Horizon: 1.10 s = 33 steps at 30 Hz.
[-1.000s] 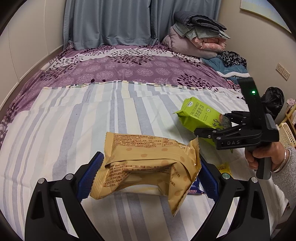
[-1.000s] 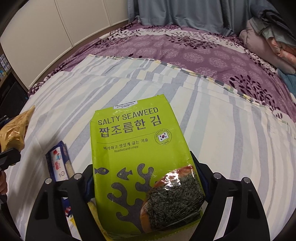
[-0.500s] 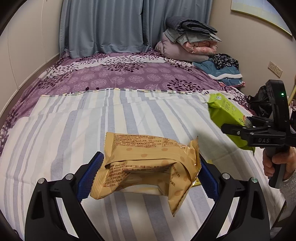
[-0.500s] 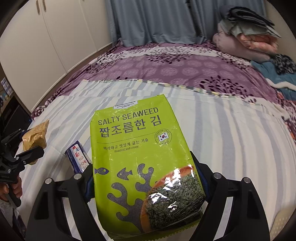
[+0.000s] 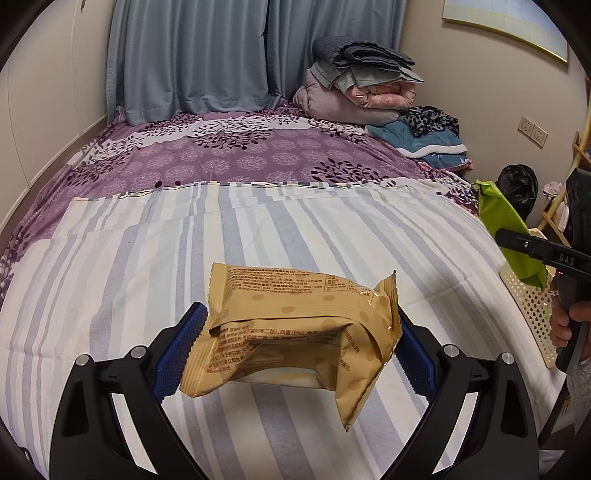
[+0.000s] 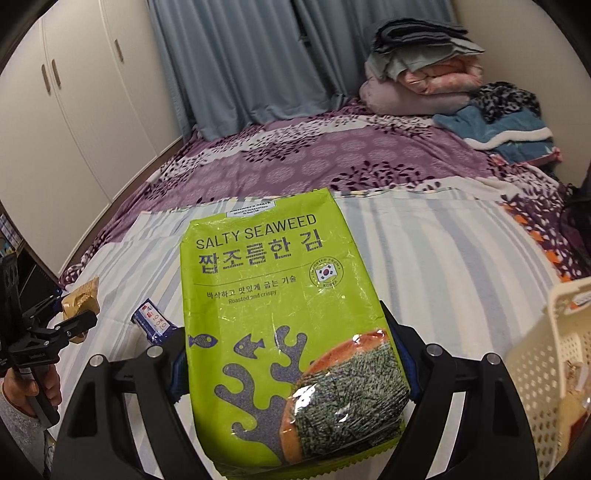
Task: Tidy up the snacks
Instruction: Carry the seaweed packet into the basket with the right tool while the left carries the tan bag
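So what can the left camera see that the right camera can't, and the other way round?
Only the left wrist view shows the printed back of the tan snack packet close up, a picture frame and a wall socket. Only the right wrist view shows the front of the green seaweed bag with its lettering, a small blue packet lying on the bed, and white cupboard doors. Both show the striped sheet, the curtains, the folded blankets, the cream basket, and each other's gripper with its snack.
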Available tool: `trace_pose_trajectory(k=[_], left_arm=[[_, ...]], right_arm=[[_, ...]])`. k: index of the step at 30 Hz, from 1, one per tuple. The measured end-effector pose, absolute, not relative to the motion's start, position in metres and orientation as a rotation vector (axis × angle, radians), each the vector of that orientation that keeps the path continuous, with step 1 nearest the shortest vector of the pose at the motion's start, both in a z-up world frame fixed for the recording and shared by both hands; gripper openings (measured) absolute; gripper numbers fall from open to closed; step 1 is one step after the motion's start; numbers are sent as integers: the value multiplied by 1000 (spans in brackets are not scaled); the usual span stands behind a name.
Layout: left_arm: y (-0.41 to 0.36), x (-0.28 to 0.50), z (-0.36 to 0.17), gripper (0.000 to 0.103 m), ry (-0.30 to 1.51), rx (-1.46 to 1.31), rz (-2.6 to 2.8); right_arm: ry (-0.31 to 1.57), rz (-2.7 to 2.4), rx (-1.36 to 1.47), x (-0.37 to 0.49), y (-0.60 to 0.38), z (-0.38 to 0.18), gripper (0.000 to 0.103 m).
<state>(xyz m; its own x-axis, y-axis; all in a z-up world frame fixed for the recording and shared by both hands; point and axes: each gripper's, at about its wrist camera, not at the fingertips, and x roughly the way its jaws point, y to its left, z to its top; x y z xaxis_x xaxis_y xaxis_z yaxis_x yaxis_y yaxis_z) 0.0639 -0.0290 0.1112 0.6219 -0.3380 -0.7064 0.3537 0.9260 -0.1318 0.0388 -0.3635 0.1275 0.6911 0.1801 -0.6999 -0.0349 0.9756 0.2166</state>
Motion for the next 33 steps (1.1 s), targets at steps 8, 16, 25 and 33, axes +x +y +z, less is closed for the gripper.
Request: trace_pose_trajectory(k=[8,16,25,33], left_arm=[[-48,51,124,96,786,41,-432],[-77,45,130,96,778,65,-480],[-113,36,139,96,765,103,-533],[-148,29,145,96,758,140,-579]], right_arm=[[731,8,234,-4,-415,150,82],[675,-146,274,-61,-479,164,82],[687,-341,343,-115,-542,145,82],[734,-453,375,-142,-579,124,84]])
